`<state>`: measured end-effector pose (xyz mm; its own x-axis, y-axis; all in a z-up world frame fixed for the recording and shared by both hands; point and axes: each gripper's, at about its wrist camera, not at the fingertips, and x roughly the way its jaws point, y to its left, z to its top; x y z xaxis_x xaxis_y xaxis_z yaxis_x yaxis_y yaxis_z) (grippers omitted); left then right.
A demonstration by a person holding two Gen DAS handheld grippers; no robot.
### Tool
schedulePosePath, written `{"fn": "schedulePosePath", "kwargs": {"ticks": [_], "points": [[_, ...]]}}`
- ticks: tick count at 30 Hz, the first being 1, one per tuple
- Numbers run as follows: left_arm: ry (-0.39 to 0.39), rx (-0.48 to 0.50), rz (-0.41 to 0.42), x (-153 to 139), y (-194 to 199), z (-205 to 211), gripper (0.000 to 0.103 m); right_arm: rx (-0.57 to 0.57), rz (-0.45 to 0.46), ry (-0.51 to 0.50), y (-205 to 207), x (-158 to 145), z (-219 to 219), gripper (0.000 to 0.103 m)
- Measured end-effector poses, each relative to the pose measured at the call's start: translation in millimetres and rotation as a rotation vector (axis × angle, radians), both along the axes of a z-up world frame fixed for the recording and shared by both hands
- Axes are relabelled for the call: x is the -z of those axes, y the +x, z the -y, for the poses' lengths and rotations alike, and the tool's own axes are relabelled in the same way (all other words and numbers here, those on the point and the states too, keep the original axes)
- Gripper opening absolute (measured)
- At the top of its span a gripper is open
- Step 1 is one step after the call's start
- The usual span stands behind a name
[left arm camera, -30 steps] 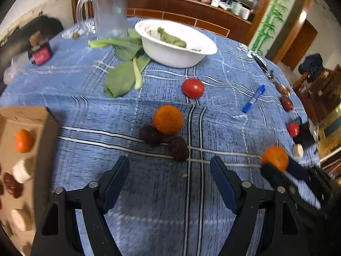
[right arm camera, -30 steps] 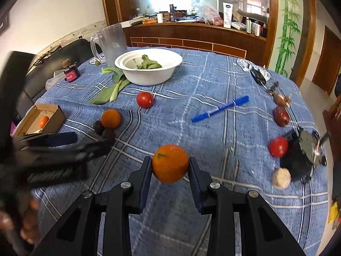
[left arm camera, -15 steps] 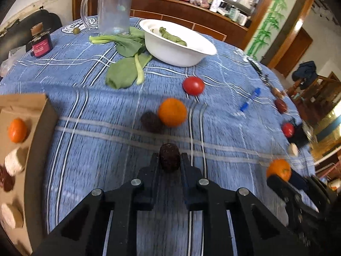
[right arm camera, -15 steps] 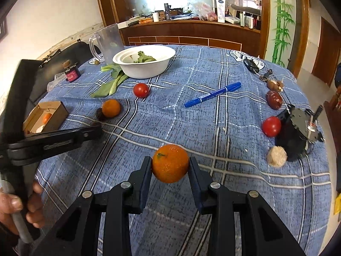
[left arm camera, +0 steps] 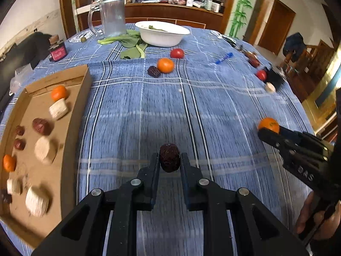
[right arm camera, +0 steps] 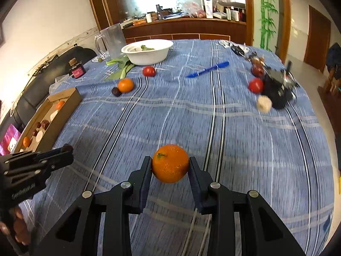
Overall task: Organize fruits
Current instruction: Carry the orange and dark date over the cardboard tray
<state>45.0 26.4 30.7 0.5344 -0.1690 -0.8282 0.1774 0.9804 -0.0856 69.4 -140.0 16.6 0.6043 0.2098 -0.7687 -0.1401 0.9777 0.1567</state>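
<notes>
My left gripper (left arm camera: 169,160) is shut on a dark red date (left arm camera: 169,156), held above the blue checked cloth. The cardboard box (left arm camera: 82,98) lies to its left, with small oranges, dates and pale round pieces inside. My right gripper (right arm camera: 170,164) is shut on an orange (right arm camera: 170,163); the same orange (left arm camera: 269,124) shows at the right of the left wrist view. Loose on the cloth further back are another orange (left arm camera: 165,65) touching a date (left arm camera: 153,72), and a tomato (left arm camera: 177,53). The left gripper (right arm camera: 66,149) appears at the lower left in the right wrist view.
A white bowl (left arm camera: 163,35) with greens, leafy greens (left arm camera: 130,47) and a glass jug (left arm camera: 111,18) stand at the back. A blue pen (right arm camera: 207,69), a second tomato (right arm camera: 255,85), a pale round piece (right arm camera: 263,104) and a black object (right arm camera: 277,89) lie at the right edge. A small jar (left arm camera: 57,50) sits far left.
My left gripper closed on the date, lifted it and drew back toward the box side. The right gripper kept its hold on the orange and moved nearer the table's front.
</notes>
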Motion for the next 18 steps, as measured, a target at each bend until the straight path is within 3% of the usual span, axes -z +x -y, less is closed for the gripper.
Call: {"fn": "schedulePosePath", "kwargs": {"ticks": [8,18], "points": [[-0.001,0.022,0.049,-18.8,-37.5,-8.1,0.018,0.048,-0.02,-0.013,-37.5,-4.8,-9.6,0.037],[-0.039,0.003,0.101,-40.2,-50.8,-38.1,0.018,0.029,-0.007,-0.038,-47.2,-16.4,-41.3,0.037]]}}
